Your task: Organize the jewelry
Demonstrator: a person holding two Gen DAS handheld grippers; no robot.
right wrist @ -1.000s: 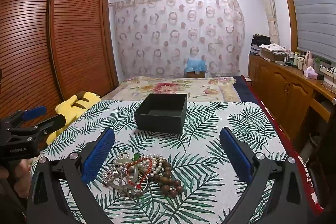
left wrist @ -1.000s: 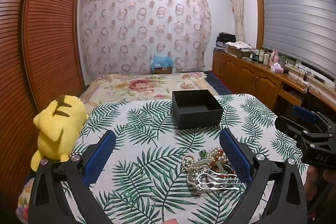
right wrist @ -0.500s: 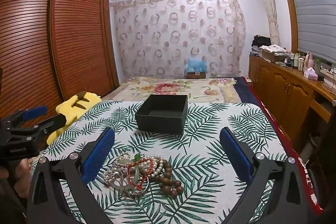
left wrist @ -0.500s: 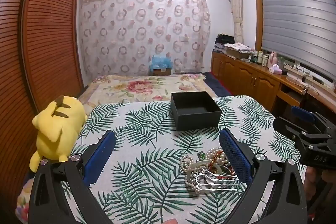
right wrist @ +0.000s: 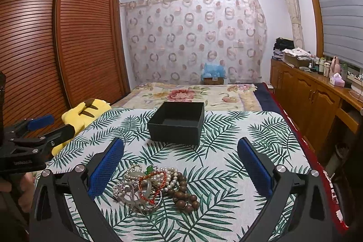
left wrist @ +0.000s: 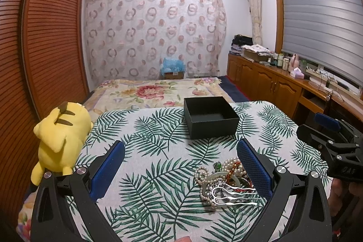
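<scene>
A tangled pile of jewelry (left wrist: 223, 183) lies on the leaf-print tablecloth: pearl strands, a silver hair fork, a red cord bracelet and brown wooden beads. It also shows in the right wrist view (right wrist: 154, 185). An open, empty black box (left wrist: 209, 116) stands behind it, seen too in the right wrist view (right wrist: 178, 125). My left gripper (left wrist: 180, 168) is open and empty, the pile by its right finger. My right gripper (right wrist: 180, 168) is open and empty, the pile near its left finger. Each gripper shows at the edge of the other's view.
A yellow plush toy (left wrist: 60, 135) lies at the table's left edge. The tablecloth (right wrist: 249, 128) ends at a red-trimmed right edge. Beyond are a bed with a floral cover (left wrist: 154, 92), a wooden wardrobe (right wrist: 45, 49) on the left and wooden cabinets (left wrist: 272, 83) on the right.
Both views have shifted only slightly; the box and pile sit a touch higher and to the left in the left wrist view. Both grippers stay open.
</scene>
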